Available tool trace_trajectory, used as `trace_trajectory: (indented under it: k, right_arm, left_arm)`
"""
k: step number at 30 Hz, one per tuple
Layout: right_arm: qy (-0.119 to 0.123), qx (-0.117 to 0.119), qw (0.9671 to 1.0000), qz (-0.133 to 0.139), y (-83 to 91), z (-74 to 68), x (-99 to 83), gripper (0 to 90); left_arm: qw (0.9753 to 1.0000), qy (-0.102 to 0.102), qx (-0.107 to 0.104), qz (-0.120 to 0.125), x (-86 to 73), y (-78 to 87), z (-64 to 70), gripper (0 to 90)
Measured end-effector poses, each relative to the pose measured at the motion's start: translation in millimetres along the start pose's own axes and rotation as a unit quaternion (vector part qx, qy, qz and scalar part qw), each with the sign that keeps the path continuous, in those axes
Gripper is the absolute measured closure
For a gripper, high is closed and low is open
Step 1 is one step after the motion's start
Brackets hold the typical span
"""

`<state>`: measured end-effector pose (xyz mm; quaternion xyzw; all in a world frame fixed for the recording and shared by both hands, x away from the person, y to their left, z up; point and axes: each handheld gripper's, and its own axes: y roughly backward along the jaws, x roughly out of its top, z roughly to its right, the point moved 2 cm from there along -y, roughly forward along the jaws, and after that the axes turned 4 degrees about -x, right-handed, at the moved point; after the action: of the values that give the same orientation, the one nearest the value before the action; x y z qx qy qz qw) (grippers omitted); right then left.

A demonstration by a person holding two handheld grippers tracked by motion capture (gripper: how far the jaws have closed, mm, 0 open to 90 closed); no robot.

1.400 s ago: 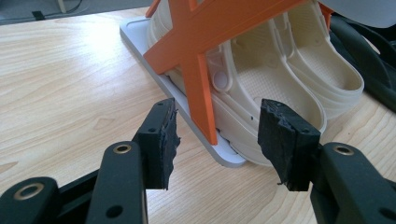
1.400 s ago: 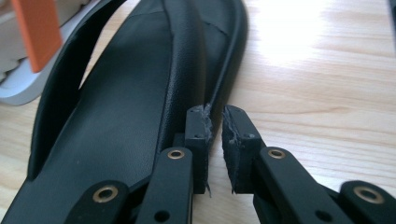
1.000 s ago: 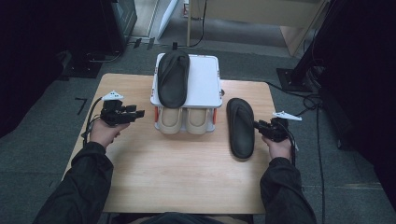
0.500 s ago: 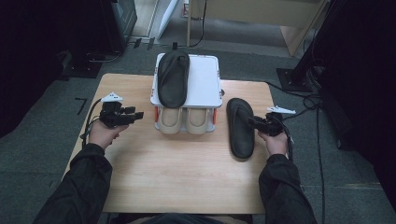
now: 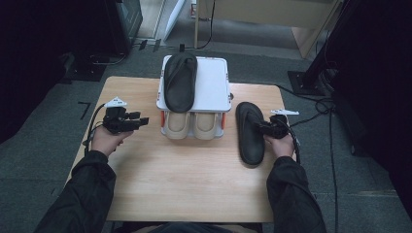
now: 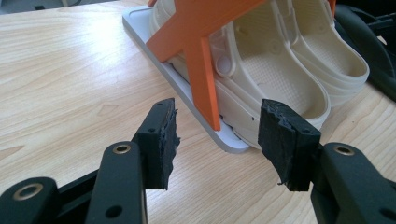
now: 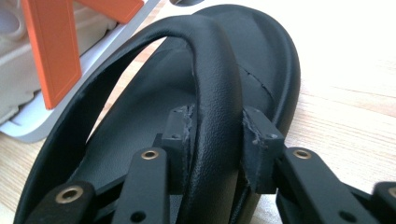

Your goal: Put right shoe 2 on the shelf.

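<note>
We see the right gripper (image 7: pixel 215 149) nearest us, its jaws pressed on the strap of the black flip-flop (image 5: pixel 250 132), which lies flat on the table (image 5: pixel 184 184) just right of the shoe rack (image 5: pixel 214 90). Left of the rack, the left gripper (image 6: pixel 217 140) hangs wide open, holding nothing. Farther off, cream clogs (image 5: pixel 192 125) sit under the rack, a second black flip-flop (image 5: pixel 180 81) on top.
</note>
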<state>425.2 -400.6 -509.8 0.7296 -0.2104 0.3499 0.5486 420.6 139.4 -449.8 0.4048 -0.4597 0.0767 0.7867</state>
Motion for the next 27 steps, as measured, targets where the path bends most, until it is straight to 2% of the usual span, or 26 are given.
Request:
trace_trajectory:
  k: [7, 12, 19, 27]
  right_arm:
    - [-0.012, -0.01, 0.9999, -0.002, 1.5, -1.6, 1.1, 70.8]
    - [-0.011, -0.017, 0.9998, 0.0, 4.5, -2.8, 2.6, 71.0]
    - [-0.021, -0.028, 0.9994, -0.005, 9.3, -6.0, 6.1, 70.8]
    - [-0.038, -0.029, 0.9988, -0.005, 17.4, -9.5, 11.9, 70.8]
  left_arm:
    - [1.0, -0.001, 0.0, 0.0, 0.5, -0.6, 1.4, 47.4]
    - [1.0, 0.0, 0.001, 0.002, 0.5, 0.3, 0.1, 47.4]
    - [1.0, -0.001, -0.001, 0.002, 1.3, -0.3, 0.7, 47.4]
    - [1.0, 0.0, -0.006, -0.001, 2.2, -1.2, 0.8, 46.7]
